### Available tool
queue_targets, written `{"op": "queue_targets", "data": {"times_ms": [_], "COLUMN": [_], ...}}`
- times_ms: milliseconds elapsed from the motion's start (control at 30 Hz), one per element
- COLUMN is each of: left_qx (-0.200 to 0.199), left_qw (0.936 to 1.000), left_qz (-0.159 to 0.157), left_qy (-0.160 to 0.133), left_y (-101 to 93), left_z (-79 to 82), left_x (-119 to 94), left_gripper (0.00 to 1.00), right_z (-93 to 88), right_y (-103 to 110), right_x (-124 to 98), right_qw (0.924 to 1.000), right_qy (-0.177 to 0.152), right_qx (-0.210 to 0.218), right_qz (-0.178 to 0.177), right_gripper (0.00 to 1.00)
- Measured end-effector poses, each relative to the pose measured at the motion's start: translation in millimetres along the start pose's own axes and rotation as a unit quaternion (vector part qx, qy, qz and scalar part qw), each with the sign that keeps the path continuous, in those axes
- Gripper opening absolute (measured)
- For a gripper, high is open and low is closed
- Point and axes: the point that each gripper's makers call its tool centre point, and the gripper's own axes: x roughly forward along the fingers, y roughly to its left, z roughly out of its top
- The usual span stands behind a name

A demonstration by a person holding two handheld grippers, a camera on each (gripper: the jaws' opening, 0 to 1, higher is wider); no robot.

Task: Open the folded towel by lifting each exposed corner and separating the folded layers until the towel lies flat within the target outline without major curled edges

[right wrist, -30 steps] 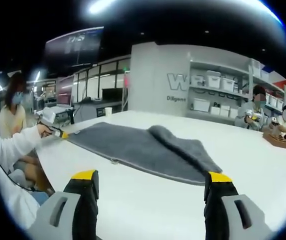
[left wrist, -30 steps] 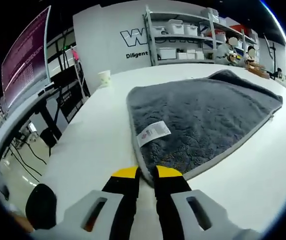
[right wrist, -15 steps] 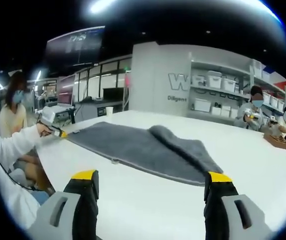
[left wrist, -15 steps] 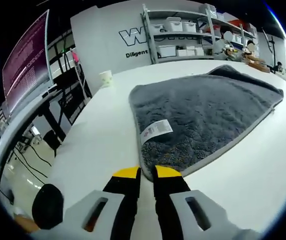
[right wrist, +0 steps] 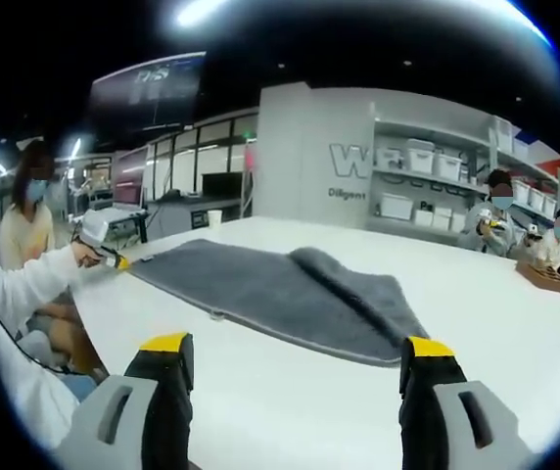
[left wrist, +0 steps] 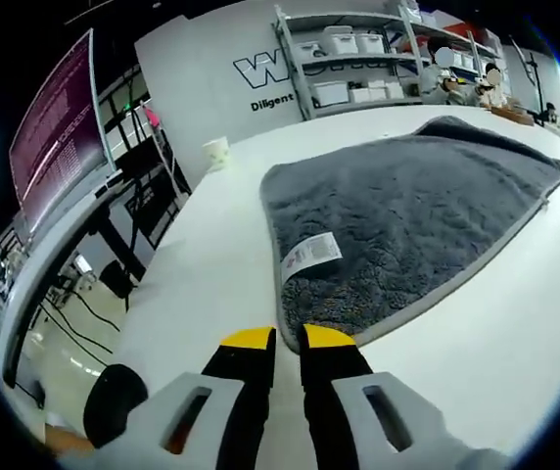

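The towel (left wrist: 407, 215) lies on the table (left wrist: 211, 255), cup (left wrist: 217, 153) beyond its corner.

This looks like a lab or open workshop floor rather than a home. A long white table (left wrist: 211, 264) fills the foreground, and metal shelving (right wrist: 427, 186) stacked with white storage bins (left wrist: 344, 42) lines a grey wall with large printed lettering (left wrist: 260, 70). A big screen of text (left wrist: 60, 122) hangs at one side, above desks trailing cables. People (right wrist: 500, 220) sit working at the far end, possibly at similar stations.
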Motion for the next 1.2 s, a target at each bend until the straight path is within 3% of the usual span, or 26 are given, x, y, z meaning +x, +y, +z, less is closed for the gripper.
{"op": "queue_targets", "data": {"times_ms": [500, 1200], "left_qx": [0.016, 0.023], "left_qw": [0.9994, 0.9986], "left_qz": [0.029, 0.045], "left_qy": [0.009, 0.017], "left_y": [20.1, 32.2], "left_z": [-6.8, -12.5], "left_x": [0, -3], "left_gripper": [0.1, 0.1], "right_z": [-1.3, -0.8], "right_y": [0, 0], "right_x": [1, 2], "right_qw": [1.0, 1.0], "right_qy": [0.004, 0.004], "right_qx": [0.002, 0.001], "right_qz": [0.002, 0.003], "right_gripper": [0.86, 0.86]}}
